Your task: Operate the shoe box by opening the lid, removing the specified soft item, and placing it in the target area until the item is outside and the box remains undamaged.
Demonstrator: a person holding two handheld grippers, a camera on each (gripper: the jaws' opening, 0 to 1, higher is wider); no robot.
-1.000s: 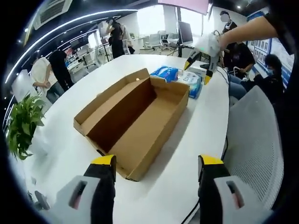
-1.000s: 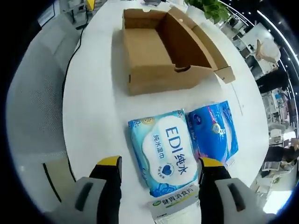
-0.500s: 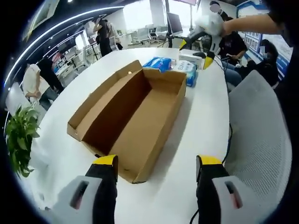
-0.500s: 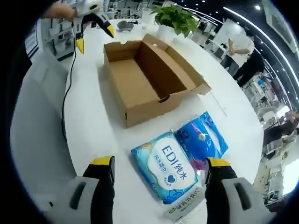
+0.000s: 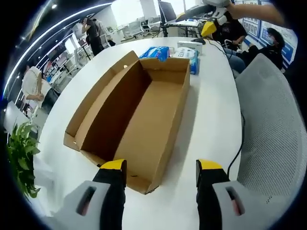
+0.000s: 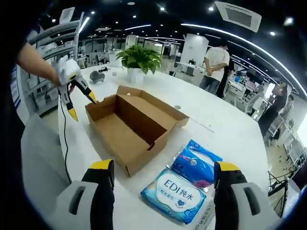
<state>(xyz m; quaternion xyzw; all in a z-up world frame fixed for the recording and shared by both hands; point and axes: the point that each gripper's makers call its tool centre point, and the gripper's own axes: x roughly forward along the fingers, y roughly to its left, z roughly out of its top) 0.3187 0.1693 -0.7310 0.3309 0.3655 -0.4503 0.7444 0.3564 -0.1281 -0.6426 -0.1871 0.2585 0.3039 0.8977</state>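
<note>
Open shoe box (image 5: 144,110) on the white bench (image 5: 211,120), lid folded back — two blue soft packs (image 6: 184,184) just beside its end. Left gripper (image 5: 160,167) and right gripper (image 6: 162,167) both spread wide — holding nothing.

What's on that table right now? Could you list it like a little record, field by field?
box: cardboard, open, looks empty
lid: folded out along one long side
packs: white-and-blue pack and blue pack, side by side on the table, outside the box
left gripper: open, above one end of the box
right gripper: open, holding nothing
plant: beyond the box
</note>
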